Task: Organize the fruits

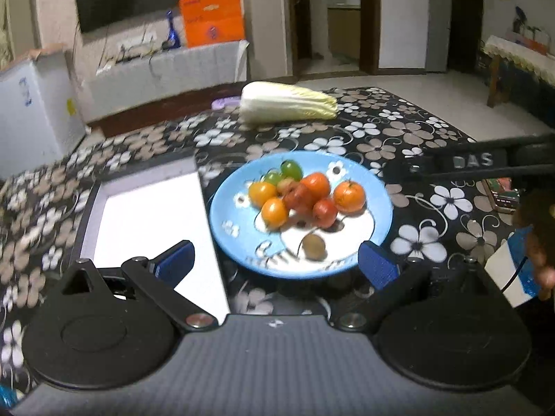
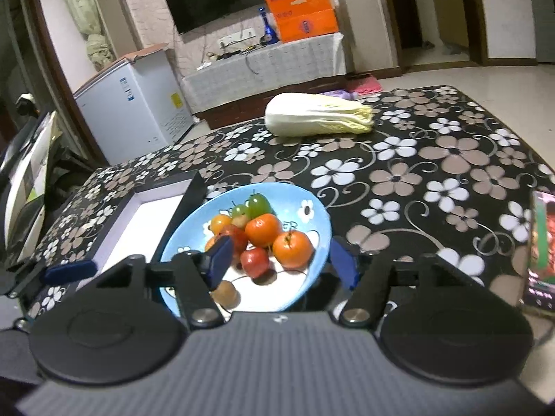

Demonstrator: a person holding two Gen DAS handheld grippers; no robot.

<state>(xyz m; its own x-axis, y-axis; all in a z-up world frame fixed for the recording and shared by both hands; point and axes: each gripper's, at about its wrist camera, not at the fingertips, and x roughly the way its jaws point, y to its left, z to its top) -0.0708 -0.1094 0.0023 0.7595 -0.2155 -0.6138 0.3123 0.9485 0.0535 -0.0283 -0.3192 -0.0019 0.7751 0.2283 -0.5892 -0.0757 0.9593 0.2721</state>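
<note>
A blue plate [image 1: 225,222] [image 2: 312,239] on the flowered table holds several small fruits: oranges [image 1: 349,196] [image 2: 293,248], red fruits [image 1: 324,212] [image 2: 255,262], green ones [image 1: 290,170] [image 2: 259,205] and a brown kiwi [image 1: 313,247] [image 2: 225,293]. A box with a white inside [image 1: 145,222] [image 2: 142,222] lies left of the plate. My left gripper [image 1: 277,265] is open and empty, just in front of the plate. My right gripper [image 2: 282,265] is open and empty, its jaws standing over the plate's near half around the red fruit and an orange.
A napa cabbage [image 1: 288,100] [image 2: 319,114] lies at the table's far side. A phone [image 2: 541,249] [image 1: 503,194] lies at the right. The right gripper's body [image 1: 485,163] shows at the left wrist view's right edge. A white freezer [image 2: 138,104] stands beyond the table.
</note>
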